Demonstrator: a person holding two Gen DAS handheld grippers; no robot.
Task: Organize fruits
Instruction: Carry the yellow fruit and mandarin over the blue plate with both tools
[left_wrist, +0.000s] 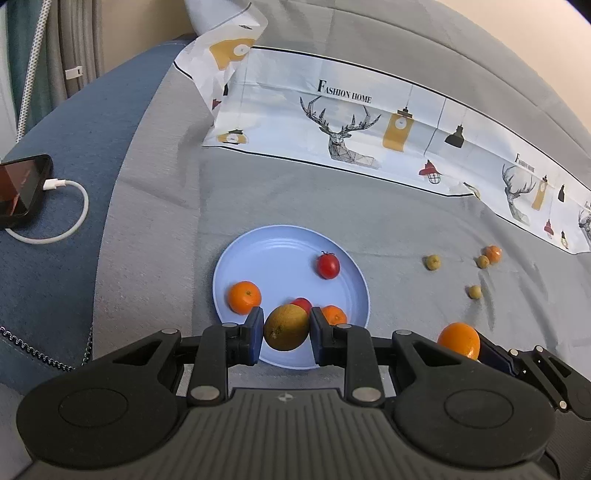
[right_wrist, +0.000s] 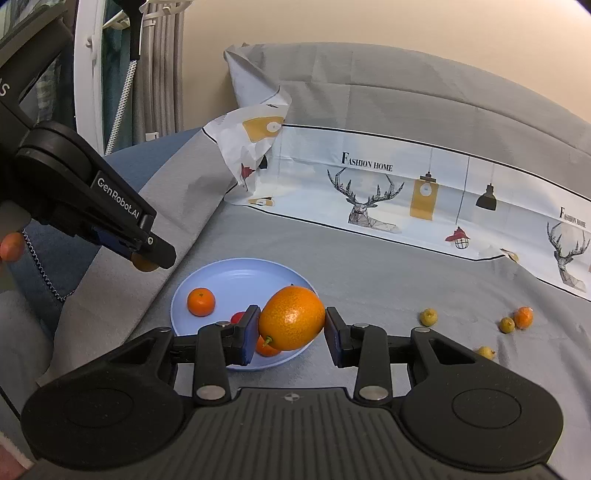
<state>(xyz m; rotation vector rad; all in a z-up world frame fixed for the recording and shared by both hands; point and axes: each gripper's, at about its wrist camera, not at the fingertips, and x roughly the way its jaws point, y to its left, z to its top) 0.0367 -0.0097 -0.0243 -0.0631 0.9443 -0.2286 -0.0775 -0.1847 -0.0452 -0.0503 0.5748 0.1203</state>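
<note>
Left gripper (left_wrist: 286, 328) clamps a greenish-yellow round fruit (left_wrist: 286, 328) between its blue pads, above the near rim of the blue plate (left_wrist: 273, 254). Right gripper (right_wrist: 291, 325) grips an oval orange fruit (right_wrist: 291, 318), held over the plate's near right edge. On the plate lie a mandarin (left_wrist: 244, 297), a second mandarin (left_wrist: 334, 315) and a red tomato (left_wrist: 328, 264). Three small yellow-green fruits (left_wrist: 432, 262) and a small orange one (left_wrist: 493, 254) rest on the grey sheet (left_wrist: 332, 206), well apart from the plate.

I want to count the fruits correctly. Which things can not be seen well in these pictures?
- Left wrist view: red fruit on the blue plate, mostly hidden behind the held yellow-green fruit.
- Right wrist view: plate's near fruits, covered by the held orange fruit.
- Small yellowish fruits on the cloth: too small to identify.
</note>
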